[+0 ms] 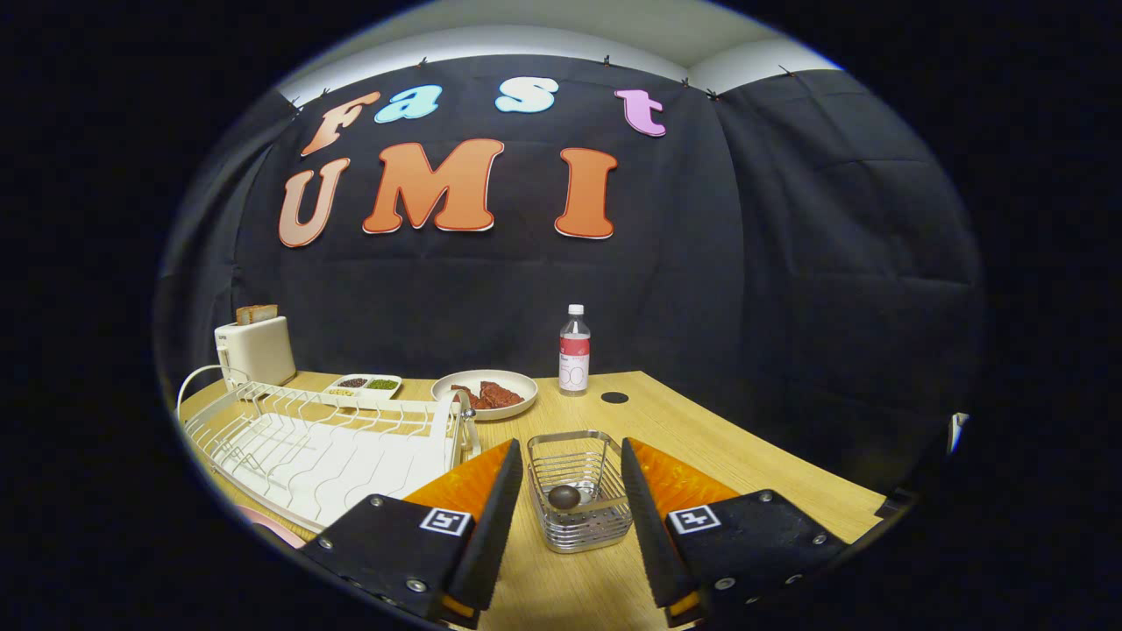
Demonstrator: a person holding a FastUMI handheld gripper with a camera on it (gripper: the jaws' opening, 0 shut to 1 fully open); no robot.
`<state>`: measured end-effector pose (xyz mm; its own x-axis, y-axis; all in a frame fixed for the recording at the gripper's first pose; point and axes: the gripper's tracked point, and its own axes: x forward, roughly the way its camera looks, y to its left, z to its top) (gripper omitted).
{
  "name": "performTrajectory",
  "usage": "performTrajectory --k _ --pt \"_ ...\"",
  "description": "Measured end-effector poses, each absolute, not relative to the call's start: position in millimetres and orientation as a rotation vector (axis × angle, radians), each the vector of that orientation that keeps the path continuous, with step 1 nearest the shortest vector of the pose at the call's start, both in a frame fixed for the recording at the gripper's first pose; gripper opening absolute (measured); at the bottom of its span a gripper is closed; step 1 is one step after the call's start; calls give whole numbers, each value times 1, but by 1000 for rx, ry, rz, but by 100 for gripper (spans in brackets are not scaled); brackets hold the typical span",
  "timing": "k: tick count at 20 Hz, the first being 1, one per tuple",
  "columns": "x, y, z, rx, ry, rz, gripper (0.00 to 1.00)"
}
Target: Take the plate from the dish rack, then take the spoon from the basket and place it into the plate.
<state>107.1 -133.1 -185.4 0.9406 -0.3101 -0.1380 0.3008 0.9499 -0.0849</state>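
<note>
Between parted hand-held gripper [571, 491] fingers, basket [578, 491].

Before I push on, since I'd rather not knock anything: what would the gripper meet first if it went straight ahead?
Most likely the wire basket, which sits between and just ahead of the open gripper fingers, a dark spoon end lying in it. Beyond it stands the bottle. Depth is hard to judge.
</note>
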Motion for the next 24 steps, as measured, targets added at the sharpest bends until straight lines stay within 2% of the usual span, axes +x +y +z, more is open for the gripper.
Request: performTrajectory --k 1,2,3,4,6,10,24 --pt "108 -135 -187 -66 153 -319 61" --pt "109 -136 -189 -65 160 -325 49" --pt "110 -135 -192 -58 168 -322 43" --pt "110 -134 -195 -56 176 -320 29" --pt "111 -130 -194 -61 173 -308 15" --pt "110 -133 -188 -68 158 -326 6" --pt "61 -104 -84 -61 27 -281 6"
